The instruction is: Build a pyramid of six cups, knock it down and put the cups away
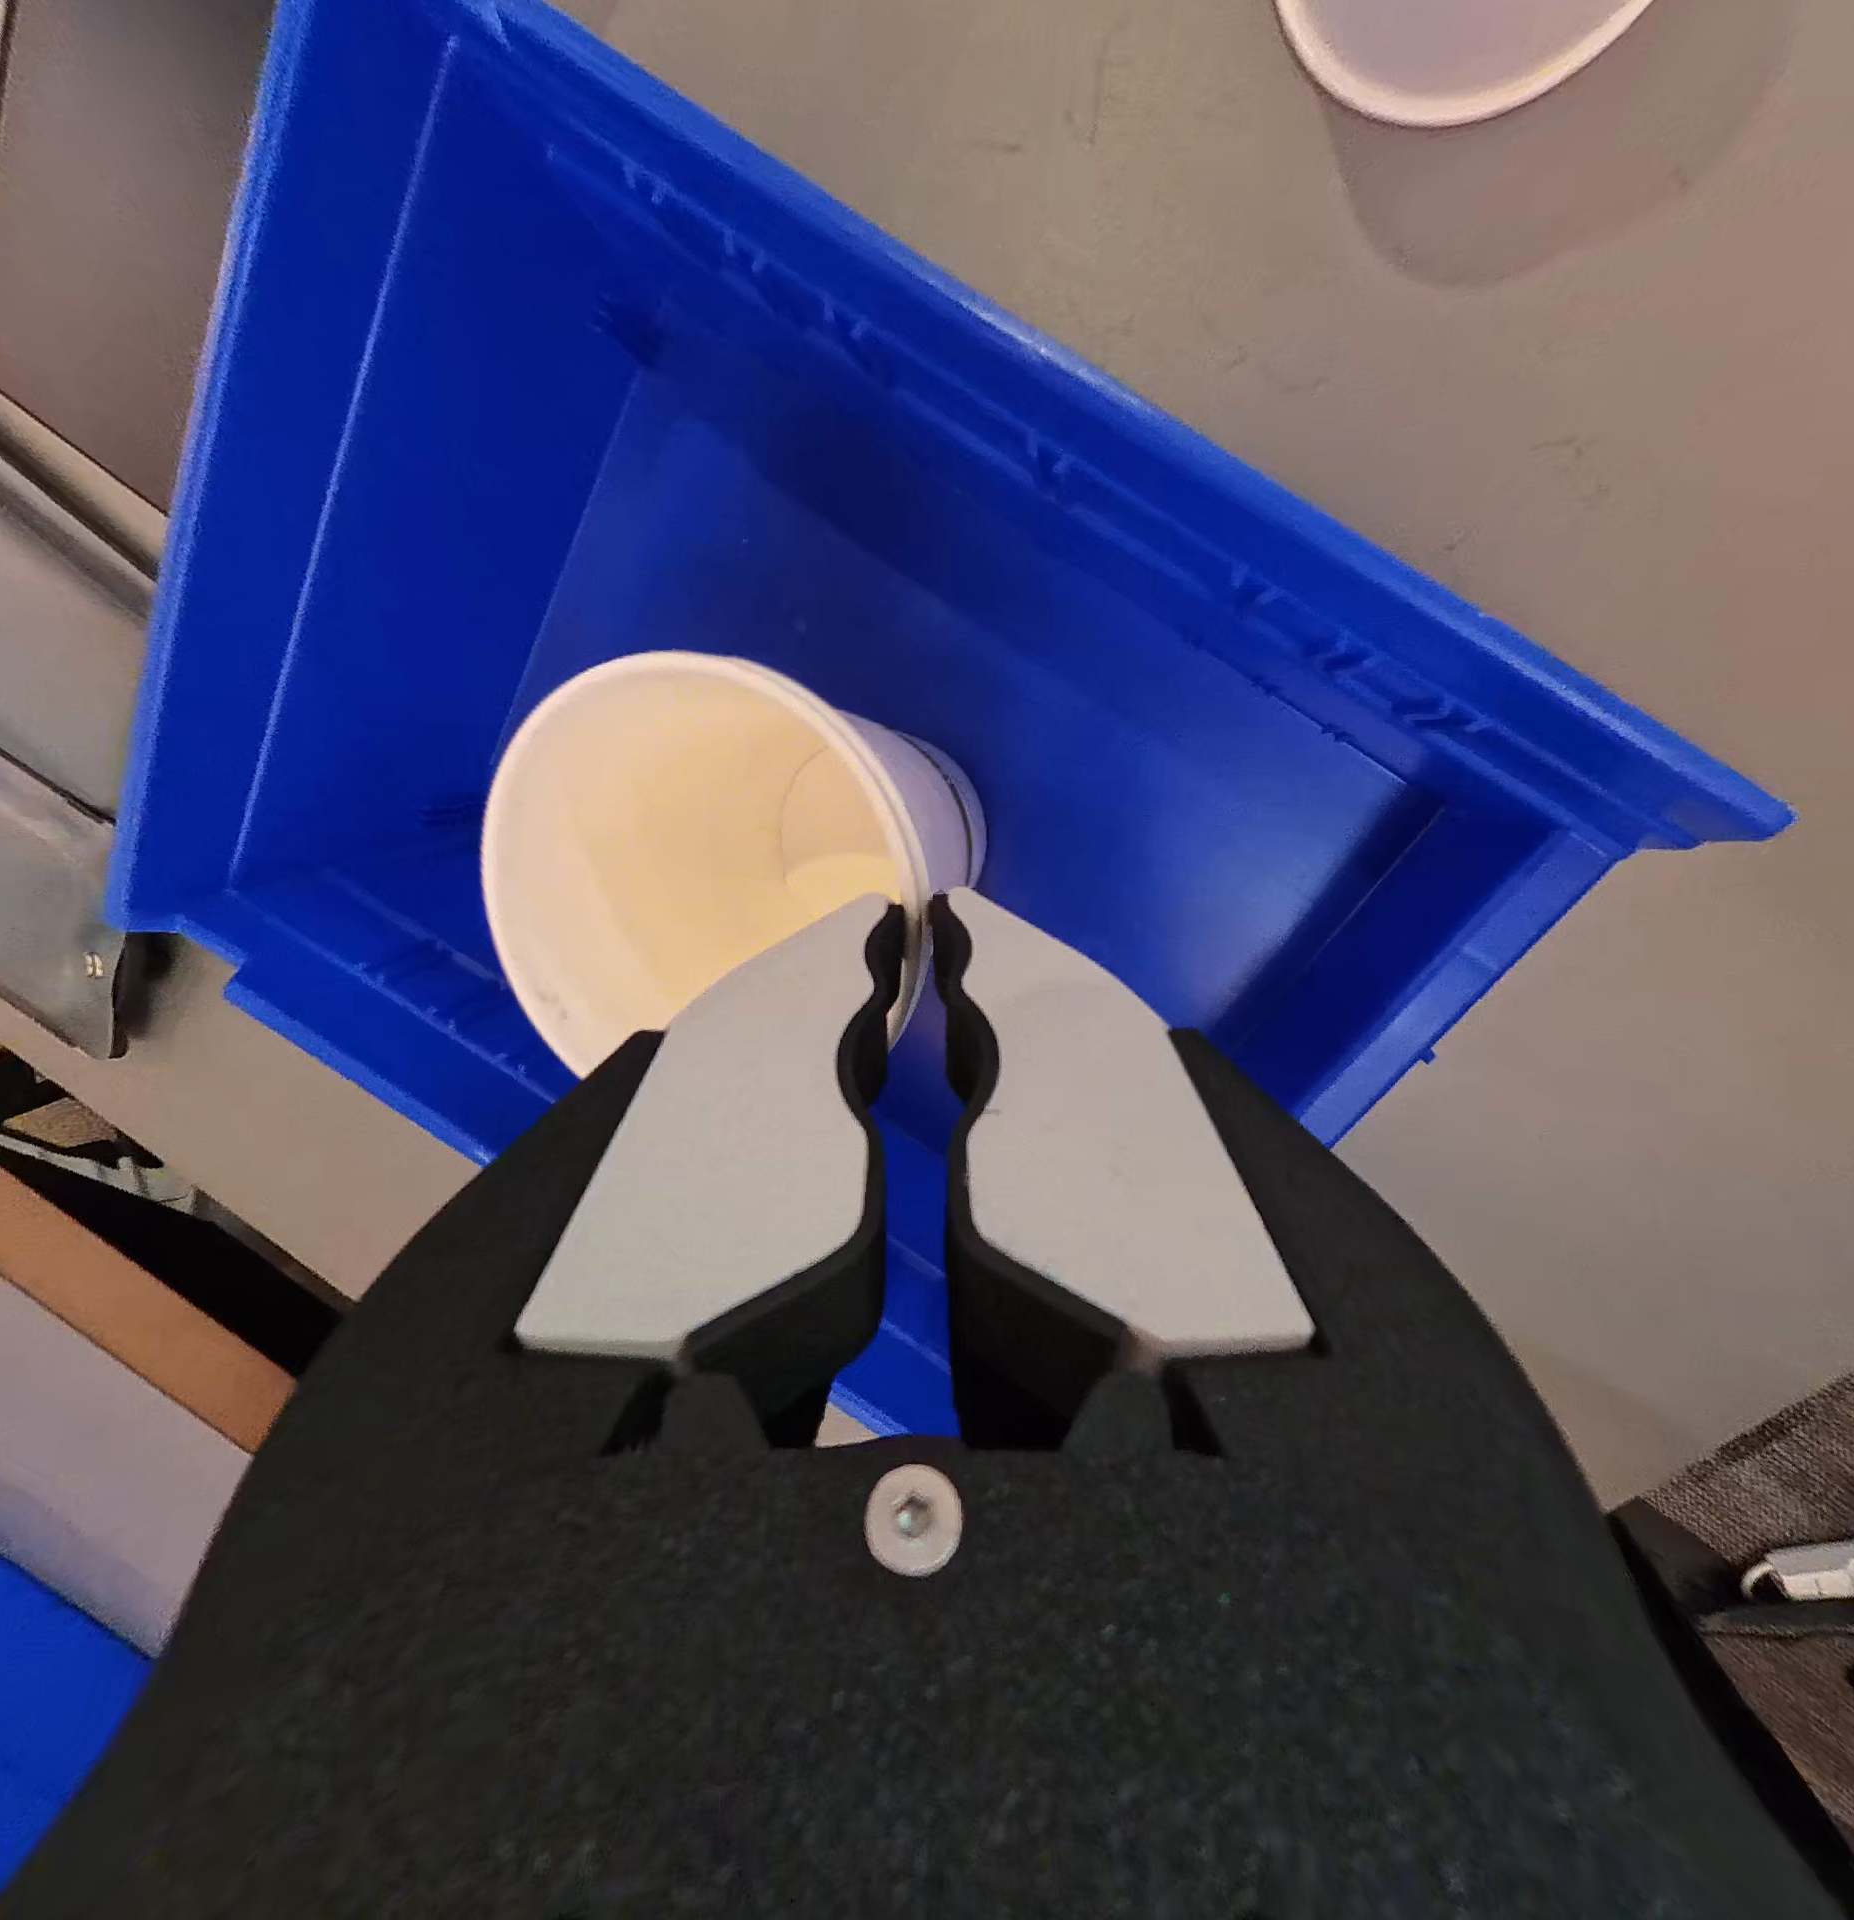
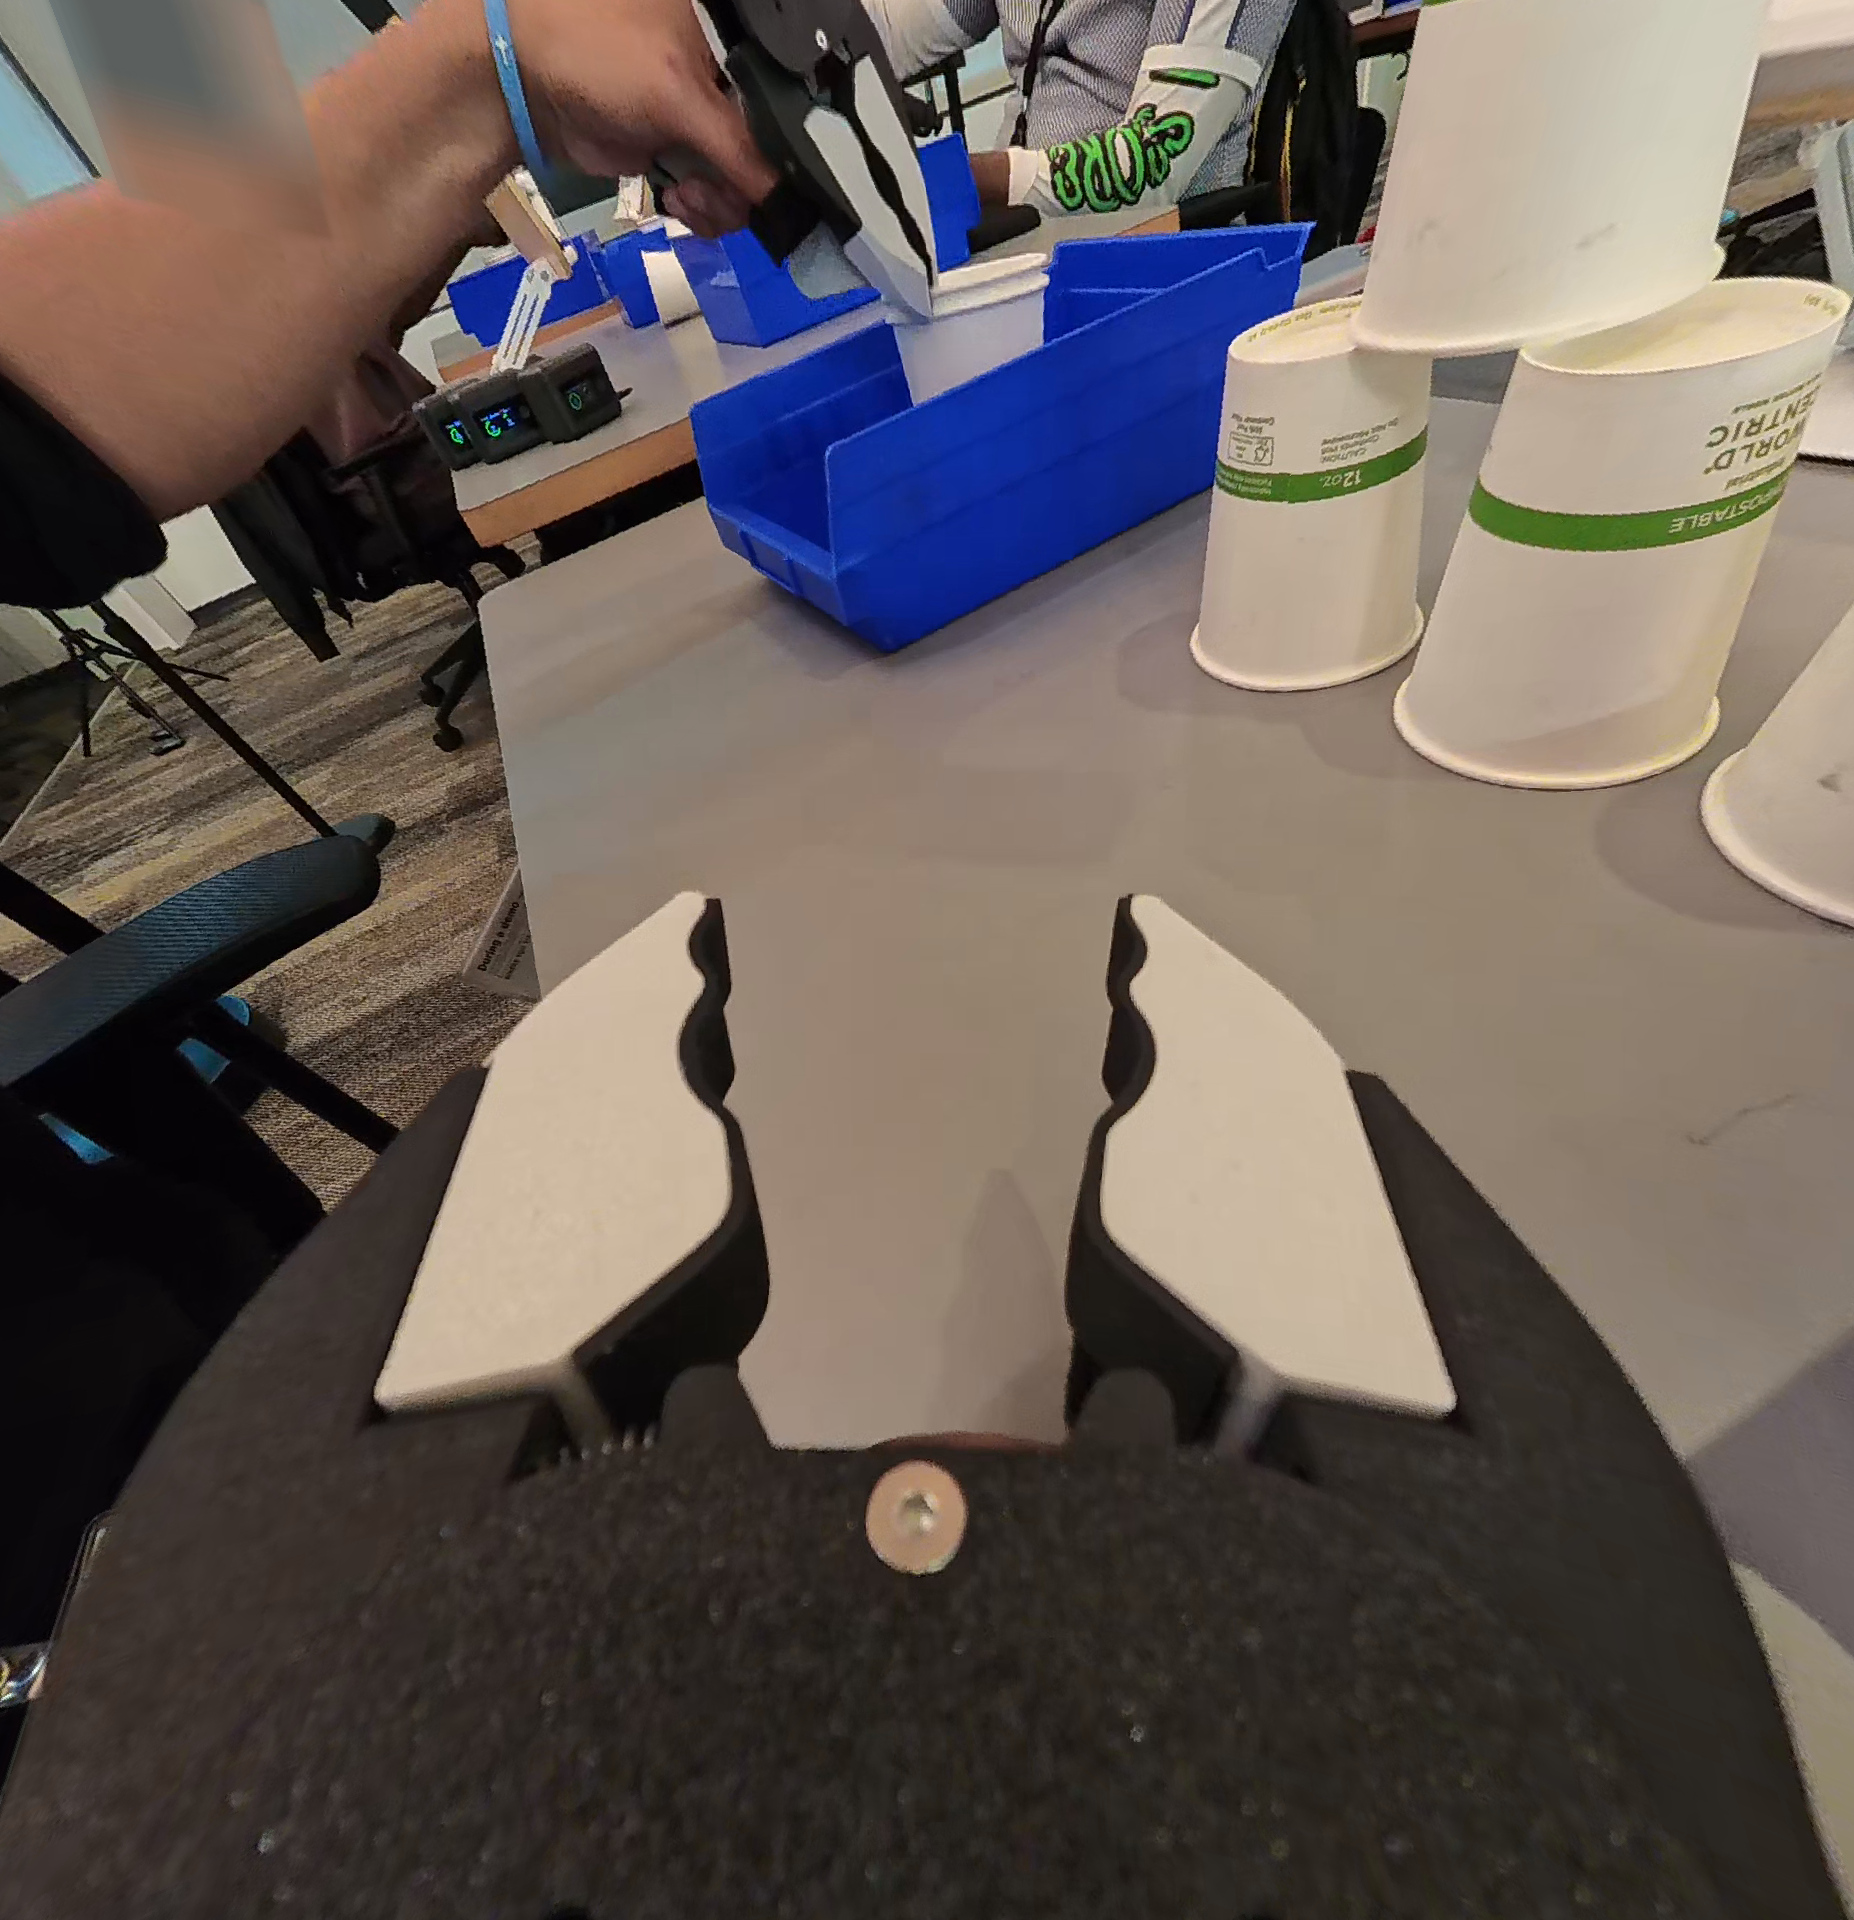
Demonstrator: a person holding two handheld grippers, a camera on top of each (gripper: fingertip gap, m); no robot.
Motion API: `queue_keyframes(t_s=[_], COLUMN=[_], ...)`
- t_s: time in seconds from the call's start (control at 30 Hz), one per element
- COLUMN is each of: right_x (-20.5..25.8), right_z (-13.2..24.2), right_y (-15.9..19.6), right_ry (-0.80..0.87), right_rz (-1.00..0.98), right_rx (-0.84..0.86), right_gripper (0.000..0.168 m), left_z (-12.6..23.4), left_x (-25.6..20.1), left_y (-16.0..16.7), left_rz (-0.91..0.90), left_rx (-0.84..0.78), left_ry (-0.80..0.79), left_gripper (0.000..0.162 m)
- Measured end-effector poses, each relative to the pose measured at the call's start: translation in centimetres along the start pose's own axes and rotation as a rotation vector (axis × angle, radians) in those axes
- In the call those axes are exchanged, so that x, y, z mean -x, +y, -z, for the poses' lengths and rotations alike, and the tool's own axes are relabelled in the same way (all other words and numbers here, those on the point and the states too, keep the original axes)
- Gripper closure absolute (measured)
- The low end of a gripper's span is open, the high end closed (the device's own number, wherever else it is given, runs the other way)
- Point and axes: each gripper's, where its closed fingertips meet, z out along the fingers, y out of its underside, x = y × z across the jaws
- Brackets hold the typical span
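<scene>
One cup (image 1: 694,831) upright, mouth up

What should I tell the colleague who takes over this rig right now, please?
Left gripper: shut on the rim of a paper cup, held upright in the blue bin.
Right gripper: open, empty, low over the grey table.
Pyramid: three upturned cups in the bottom row, and one upturned cup resting on two of them.
Left: the rest of the pyramid, knocking it down, putting the cups away.
</scene>
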Motion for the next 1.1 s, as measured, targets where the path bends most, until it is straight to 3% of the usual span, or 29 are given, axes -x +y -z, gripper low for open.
queue_keyframes(t_s=[0.53,0.73,1.03,1.1], right_x=[0.2,0.2,0.2,0.2], right_z=[0.0,0.0,0.1,0.1], right_y=[0.2,0.2,0.4,0.5], right_ry=[-0.014,-0.015,-0.016,-0.017], right_rz=[-0.009,-0.005,-0.001,-0.001], right_rx=[0.017,0.019,0.032,0.037], right_gripper=[0.1,0.101,0.101,0.101], left_z=[2.2,2.5,2.2,2.1], left_x=[-0.4,0.3,-0.2,-0.7], left_y=[-0.4,-0.3,-0.4,-0.7], left_rz=[-0.011,-0.026,0.026,0.058], left_rx=[-0.016,0.006,0.006,-0.008], left_ry=[0.025,-0.036,0.014,0.059], left_gripper=[0.156,0.155,0.153,0.159])
